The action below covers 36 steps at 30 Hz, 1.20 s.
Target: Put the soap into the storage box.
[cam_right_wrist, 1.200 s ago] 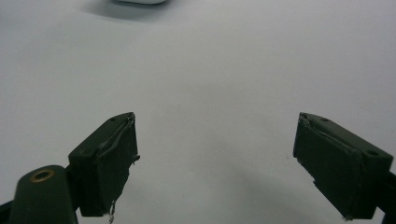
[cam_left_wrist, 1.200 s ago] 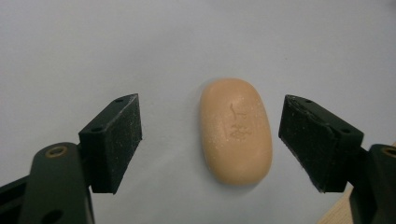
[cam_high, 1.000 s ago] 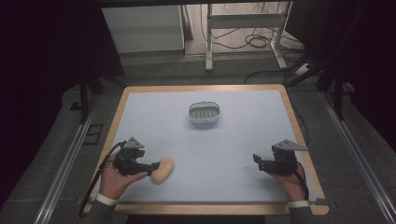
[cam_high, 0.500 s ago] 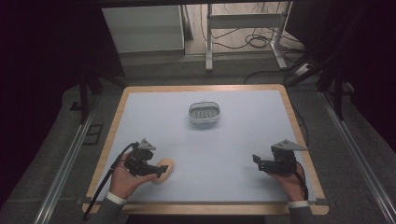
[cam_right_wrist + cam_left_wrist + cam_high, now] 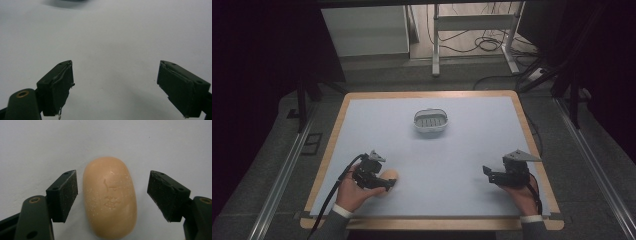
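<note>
An oval tan bar of soap (image 5: 110,197) lies flat on the pale table, with a mark stamped in its top. My left gripper (image 5: 112,192) is open, one jaw on each side of the soap, gaps showing on both sides. From above, the soap (image 5: 389,177) peeks out just right of the left gripper (image 5: 384,184) near the front left of the table. My right gripper (image 5: 487,173) rests near the front right, pointing left; in its own view the right gripper (image 5: 115,87) is open over bare table.
A small white oval soap dish (image 5: 430,120) with a slatted bottom stands at the middle back of the table (image 5: 452,150). The wooden rim (image 5: 532,145) borders the white surface. A cable trails from the left gripper off the front left corner.
My left gripper has swung in over the soap, from beside it to straddling it with open jaws. The right gripper has stayed put.
</note>
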Available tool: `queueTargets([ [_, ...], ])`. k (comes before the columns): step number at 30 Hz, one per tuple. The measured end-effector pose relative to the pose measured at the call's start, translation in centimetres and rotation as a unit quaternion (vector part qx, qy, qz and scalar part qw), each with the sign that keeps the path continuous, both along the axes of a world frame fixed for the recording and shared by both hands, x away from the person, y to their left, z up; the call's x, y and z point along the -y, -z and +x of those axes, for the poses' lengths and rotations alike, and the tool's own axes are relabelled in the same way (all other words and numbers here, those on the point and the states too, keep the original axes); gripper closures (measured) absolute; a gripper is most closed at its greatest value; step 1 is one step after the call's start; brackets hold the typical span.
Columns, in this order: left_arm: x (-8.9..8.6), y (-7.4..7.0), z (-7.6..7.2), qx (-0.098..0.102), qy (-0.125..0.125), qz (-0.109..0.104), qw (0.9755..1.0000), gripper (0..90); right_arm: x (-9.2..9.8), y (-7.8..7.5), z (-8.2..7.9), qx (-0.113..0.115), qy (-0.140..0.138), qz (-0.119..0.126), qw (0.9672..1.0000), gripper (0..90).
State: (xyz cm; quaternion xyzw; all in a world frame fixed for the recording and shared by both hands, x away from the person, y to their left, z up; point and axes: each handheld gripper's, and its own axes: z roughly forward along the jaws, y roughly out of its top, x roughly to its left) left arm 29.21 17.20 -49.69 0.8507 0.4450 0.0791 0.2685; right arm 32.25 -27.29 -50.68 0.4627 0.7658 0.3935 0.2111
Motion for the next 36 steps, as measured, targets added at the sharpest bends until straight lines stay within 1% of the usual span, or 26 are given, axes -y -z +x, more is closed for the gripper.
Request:
queueTargets([
  [3, 0.0, 0.3, 0.0, -0.002, 0.0, 0.001, 1.0, 25.4, 0.0, 0.0, 0.0, 0.0, 0.0, -0.001, 1.0, 13.4],
  [10, 0.3, 0.7, 0.0, -0.009, 0.007, 0.011, 0.9999, 25.5, 0.1, 0.3, 0.2, -0.005, 0.0, -0.004, 1.0, 13.4],
  [16, 0.4, 1.2, 0.0, -0.015, 0.0, 0.015, 0.9998, 26.3, 0.2, 0.3, 0.1, -0.003, 0.002, -0.004, 1.0, 13.4],
  [22, 0.6, 1.5, 0.1, -0.019, -0.002, 0.027, 0.9995, 27.4, 0.1, 0.3, 0.2, -0.005, 0.003, -0.006, 1.0, 13.4],
  [24, 0.7, 1.7, 0.1, -0.021, -0.004, 0.033, 0.9992, 27.4, 0.1, 0.3, 0.2, -0.004, 0.002, -0.007, 1.0, 13.4],
  [25, 0.7, 1.9, 0.1, -0.023, -0.006, 0.032, 0.9992, 27.3, 0.2, 0.4, 0.2, -0.004, 0.002, -0.006, 1.0, 13.4],
  [28, 0.8, 2.2, 0.1, -0.026, -0.009, 0.038, 0.9989, 28.0, 0.2, 0.4, 0.2, -0.004, 0.004, -0.006, 1.0, 13.4],
  [32, 1.0, 2.3, 0.1, -0.022, -0.013, 0.043, 0.9987, 30.7, 0.4, 0.3, 0.2, -0.003, 0.007, -0.006, 1.0, 13.4],
  [36, 1.1, 2.3, 0.0, -0.019, -0.015, 0.045, 0.9987, 31.3, 0.4, 0.3, 0.2, -0.003, 0.007, -0.005, 1.0, 13.4],
])
